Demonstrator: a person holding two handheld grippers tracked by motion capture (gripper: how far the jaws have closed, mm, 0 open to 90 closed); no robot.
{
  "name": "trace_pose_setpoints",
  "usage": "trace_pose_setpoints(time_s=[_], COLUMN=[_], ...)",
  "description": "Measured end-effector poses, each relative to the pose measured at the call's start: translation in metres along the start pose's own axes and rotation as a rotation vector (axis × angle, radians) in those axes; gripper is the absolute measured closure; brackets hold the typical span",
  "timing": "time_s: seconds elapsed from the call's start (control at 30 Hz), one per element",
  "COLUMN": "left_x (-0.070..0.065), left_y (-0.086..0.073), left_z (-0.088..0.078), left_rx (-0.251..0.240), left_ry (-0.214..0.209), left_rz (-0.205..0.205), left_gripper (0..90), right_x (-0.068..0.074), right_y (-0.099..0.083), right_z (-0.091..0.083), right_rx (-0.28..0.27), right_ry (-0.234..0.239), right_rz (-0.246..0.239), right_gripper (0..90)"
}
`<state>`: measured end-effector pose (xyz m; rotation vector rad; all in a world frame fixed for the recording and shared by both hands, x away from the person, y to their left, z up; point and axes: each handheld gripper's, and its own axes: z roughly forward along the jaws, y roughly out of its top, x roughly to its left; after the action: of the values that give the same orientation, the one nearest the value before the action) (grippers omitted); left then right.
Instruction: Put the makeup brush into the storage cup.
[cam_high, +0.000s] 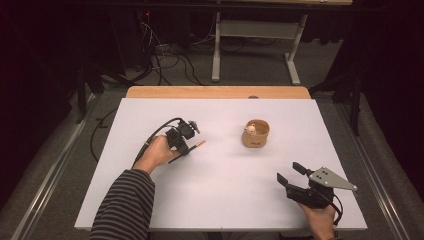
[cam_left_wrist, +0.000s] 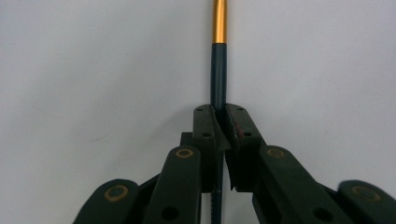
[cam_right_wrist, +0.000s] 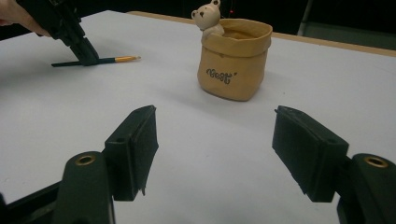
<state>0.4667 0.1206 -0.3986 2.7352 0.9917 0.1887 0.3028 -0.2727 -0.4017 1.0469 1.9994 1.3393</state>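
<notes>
Left gripper (cam_left_wrist: 219, 140): jaws pressed together on a slim dark pen with a gold end (cam_left_wrist: 218, 70), which lies flat on the white worktop (cam_high: 215, 190). Right gripper (cam_right_wrist: 215, 154): jaws spread, empty, resting near the front edge. Tan sack-shaped pot with a small bear figure (cam_right_wrist: 233, 60) stands well apart. Step looks like pickup; next likely lift, tip upright, carry to pot.
</notes>
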Motion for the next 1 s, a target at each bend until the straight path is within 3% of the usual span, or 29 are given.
trace_pose_setpoints(time_s=[0.4, 0.77, 1.0], left_x=[-0.003, -0.008, -0.012], left_y=[-0.002, -0.007, -0.016], left_z=[-0.003, -0.021, -0.036], left_rx=[-0.007, -0.082, -0.167], left_ry=[0.003, -0.006, -0.011], left_rz=[0.013, 0.017, 0.01], left_gripper=[83.4, 83.4, 83.4], right_x=[0.001, 0.001, 0.001], right_y=[0.0, 0.0, 0.001], right_z=[0.002, 0.002, 0.0], right_rx=[0.002, 0.001, -0.001], right_ry=[0.002, 0.001, -0.001], right_rz=[-0.005, -0.007, -0.007], right_gripper=[33.0, 33.0, 32.9])
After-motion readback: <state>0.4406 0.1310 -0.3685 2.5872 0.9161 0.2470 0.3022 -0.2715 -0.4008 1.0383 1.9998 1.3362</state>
